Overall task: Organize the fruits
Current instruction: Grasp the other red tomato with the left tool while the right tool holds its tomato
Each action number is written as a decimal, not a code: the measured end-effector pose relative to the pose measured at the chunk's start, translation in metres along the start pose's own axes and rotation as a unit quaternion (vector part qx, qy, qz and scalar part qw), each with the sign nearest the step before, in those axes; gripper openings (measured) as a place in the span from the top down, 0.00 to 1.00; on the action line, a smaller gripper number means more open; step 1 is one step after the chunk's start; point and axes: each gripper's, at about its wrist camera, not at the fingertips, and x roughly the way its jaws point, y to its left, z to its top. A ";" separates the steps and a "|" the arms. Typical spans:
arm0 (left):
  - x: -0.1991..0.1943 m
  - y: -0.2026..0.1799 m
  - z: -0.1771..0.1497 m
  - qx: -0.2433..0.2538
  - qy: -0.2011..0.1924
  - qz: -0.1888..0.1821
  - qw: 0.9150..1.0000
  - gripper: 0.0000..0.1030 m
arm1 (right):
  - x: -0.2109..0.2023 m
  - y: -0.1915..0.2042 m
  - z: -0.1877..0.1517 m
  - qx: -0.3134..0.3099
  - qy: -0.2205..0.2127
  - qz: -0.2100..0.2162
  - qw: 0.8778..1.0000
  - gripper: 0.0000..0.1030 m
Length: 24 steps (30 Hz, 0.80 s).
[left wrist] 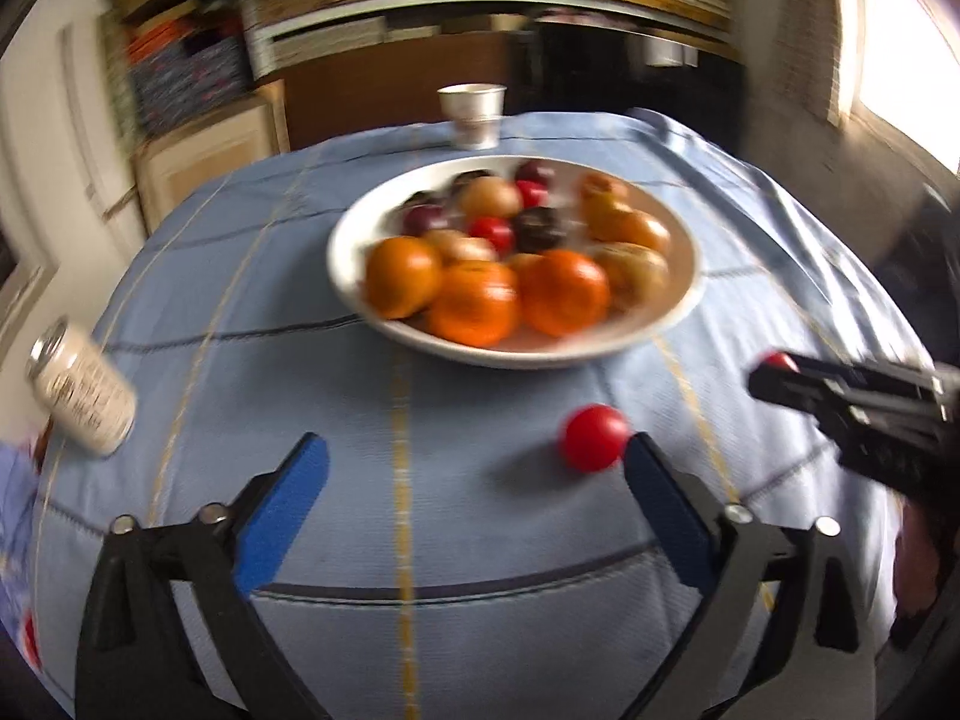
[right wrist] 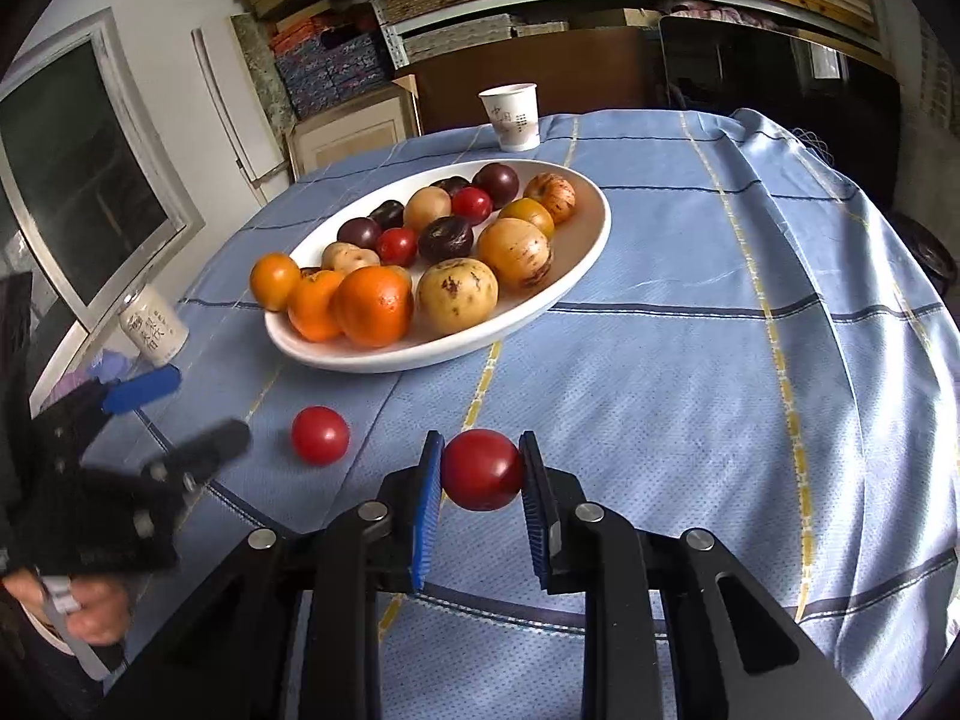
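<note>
Red fruit [right wrist: 482, 469] in right claw [right wrist: 482, 474]

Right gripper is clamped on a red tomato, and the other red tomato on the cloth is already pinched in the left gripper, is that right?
Not quite. The right gripper is clamped on a red tomato, but the other red tomato lies loose on the cloth. The left wrist view shows the left gripper with jaws wide apart, the tomato just beyond one fingertip, not between the pads.
</note>
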 end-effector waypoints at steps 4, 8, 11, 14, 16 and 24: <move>0.012 -0.018 -0.003 0.035 0.014 -0.029 0.999 0.41 | -0.003 0.000 0.001 0.006 -0.002 0.011 1.000 0.75; 0.022 -0.027 0.000 0.043 0.021 -0.061 0.997 0.41 | -0.008 0.000 0.002 0.008 -0.008 0.016 1.000 0.75; 0.027 -0.034 0.001 0.051 0.021 -0.072 0.996 0.41 | -0.010 -0.002 0.002 0.013 -0.007 0.020 1.000 0.75; 0.033 -0.038 0.003 0.053 0.030 -0.076 0.995 0.43 | -0.010 -0.003 0.002 0.015 -0.006 0.021 1.000 0.75; 0.039 -0.038 0.004 0.048 0.038 -0.079 0.995 0.46 | -0.010 -0.003 0.002 0.015 -0.006 0.021 1.000 0.75; 0.053 -0.040 0.006 0.047 0.058 -0.077 0.994 0.61 | -0.010 -0.002 0.001 0.012 -0.006 0.021 1.000 0.75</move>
